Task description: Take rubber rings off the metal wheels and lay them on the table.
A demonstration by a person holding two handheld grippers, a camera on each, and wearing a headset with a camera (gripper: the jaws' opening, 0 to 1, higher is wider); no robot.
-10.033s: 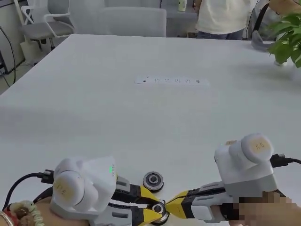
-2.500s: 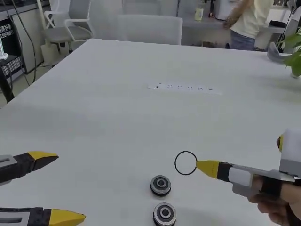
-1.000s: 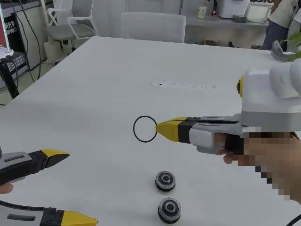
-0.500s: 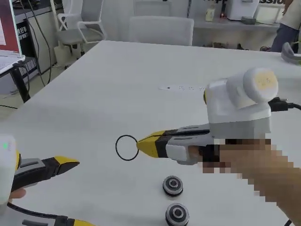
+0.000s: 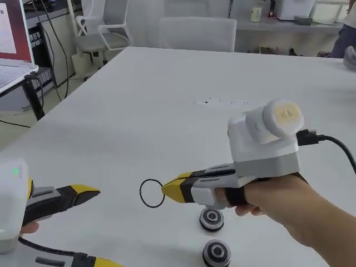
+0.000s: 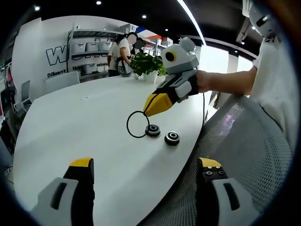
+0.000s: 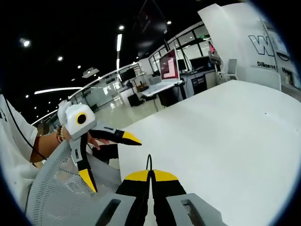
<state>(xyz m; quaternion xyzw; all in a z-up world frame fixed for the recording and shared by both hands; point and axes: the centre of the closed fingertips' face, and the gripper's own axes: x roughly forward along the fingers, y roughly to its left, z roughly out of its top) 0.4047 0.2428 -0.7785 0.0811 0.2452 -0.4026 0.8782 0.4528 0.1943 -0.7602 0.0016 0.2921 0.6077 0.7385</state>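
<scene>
- Head view: right tool (image 5: 165,191) comes in from 3 o'clock, jaws pressed together on the edge of the ring (image 5: 152,179). The ring sticks out at 9 o'clock of the tip, over bare counter (image 5: 167,100). Cannot tell if it touches the counter or hangs just above.
- Head view: two wheels sit at 5 o'clock of the ring. Far wheel (image 5: 212,218) is just under the right tool's body, with near wheel (image 5: 216,253) at 6 o'clock of it, apart. Both show dark rims; cannot tell which has a ring on.
- Head view: left tool (image 5: 95,227) at 8 o'clock, jaws spread wide with nothing between them, well apart from ring and wheels.
- Left gripper view: own jaws rise at 7 and 5 o'clock, wide apart, empty. Right tool is at 12 o'clock of centre with the ring hanging from its tip. The wheels are just beside the ring, at 4 o'clock of it.
- Right gripper view: own jaws closed at 6 o'clock. The ring is seen edge-on as a thin dark line rising from the seam. Left tool at 9 o'clock, open.
- Judgement: pinching by the edge lets the ring hang clear. It is aimed at a bare patch away from the wheels, so it can be laid without landing on them. Left tool looks parked open, ready to steady the next wheel.
- Judgement: the step in hand is laying the ring down. Next it needs lowering to the counter, then the jaws parted. Risk: the ring clings to a jaw or rolls.
</scene>
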